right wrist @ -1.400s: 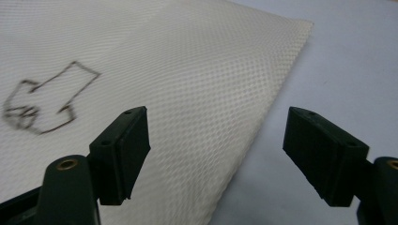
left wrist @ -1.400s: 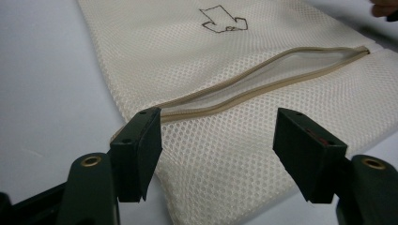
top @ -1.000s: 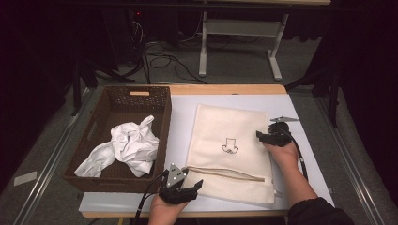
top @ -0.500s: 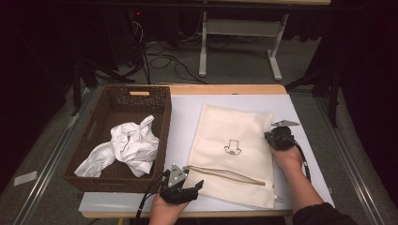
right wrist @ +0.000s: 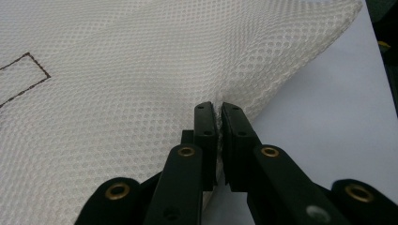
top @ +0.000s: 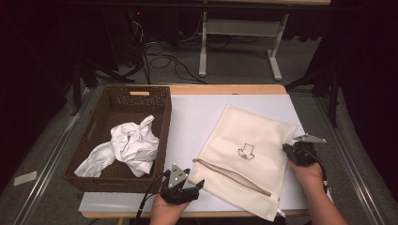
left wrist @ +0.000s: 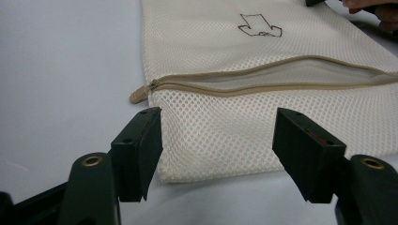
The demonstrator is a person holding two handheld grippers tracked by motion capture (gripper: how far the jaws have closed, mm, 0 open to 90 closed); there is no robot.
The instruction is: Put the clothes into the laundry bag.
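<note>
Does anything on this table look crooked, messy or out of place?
The mesh bag lies askew on the white mat, its zipper gaping partly open, and the right gripper pinches its edge. A white cloth sits crumpled in the basket.

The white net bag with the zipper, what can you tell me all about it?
The mesh laundry bag is cream netting full of tiny holes, with a small brown outline drawing on its front. Its tan zipper is partly open. It lies flat and slanted on the white table, beside the brown basket. The right claw is pinched shut on its edge; the left claw is open at its near corner.
</note>
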